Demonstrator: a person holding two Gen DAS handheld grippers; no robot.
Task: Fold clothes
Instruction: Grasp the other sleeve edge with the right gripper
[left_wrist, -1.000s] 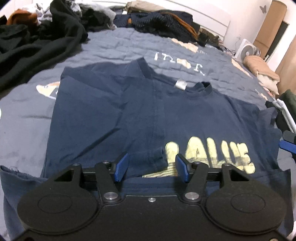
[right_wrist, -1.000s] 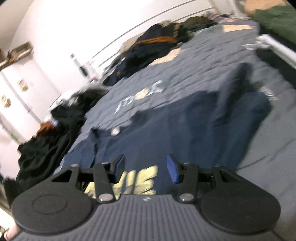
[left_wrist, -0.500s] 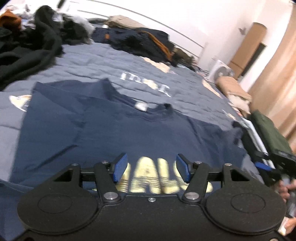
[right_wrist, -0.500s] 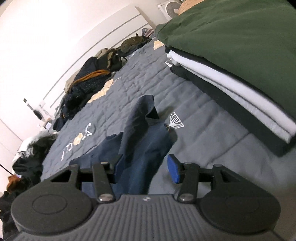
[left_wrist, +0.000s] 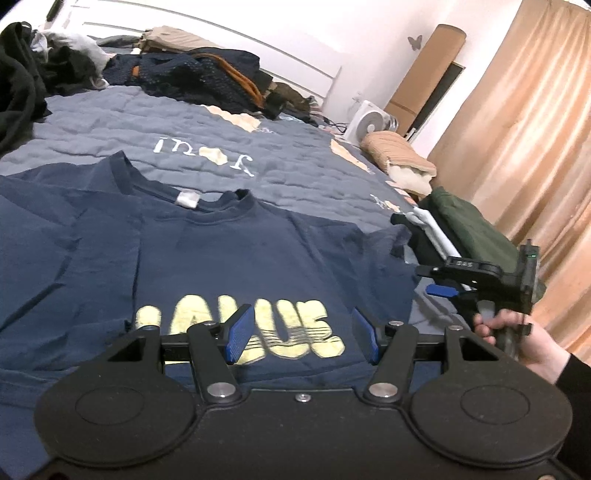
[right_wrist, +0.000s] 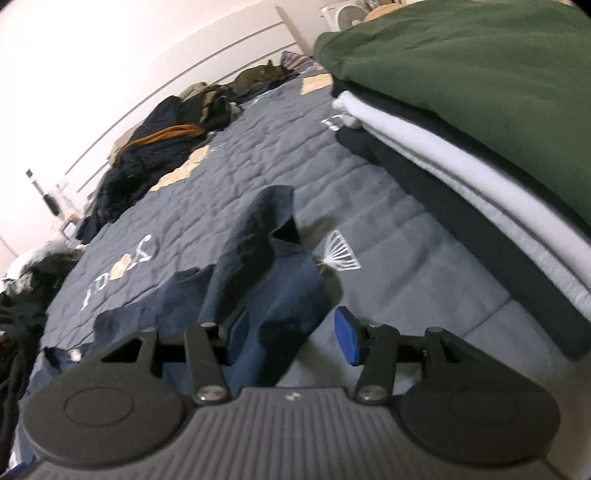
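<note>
A navy T-shirt (left_wrist: 229, 258) with yellow lettering lies flat on the grey-blue quilt (left_wrist: 184, 125), its left side folded inward. My left gripper (left_wrist: 301, 334) hovers open above the lettering, holding nothing. In the left wrist view my right gripper (left_wrist: 441, 290), held by a hand (left_wrist: 517, 334), sits at the shirt's right edge. In the right wrist view the right gripper (right_wrist: 291, 332) is open just over the shirt's rumpled right sleeve (right_wrist: 266, 236), with cloth lying between the blue pads.
A stack of folded clothes (right_wrist: 480, 110), dark green on white on black, stands close on the right. Loose dark garments (left_wrist: 207, 77) pile at the bed's far side and black ones (left_wrist: 18, 92) at the far left. A fan (left_wrist: 369, 122), curtain (left_wrist: 517, 129).
The left gripper rose and swung right across the shirt front. The right gripper swung right and dropped low, from over the shirt body to the right sleeve beside the folded stack.
</note>
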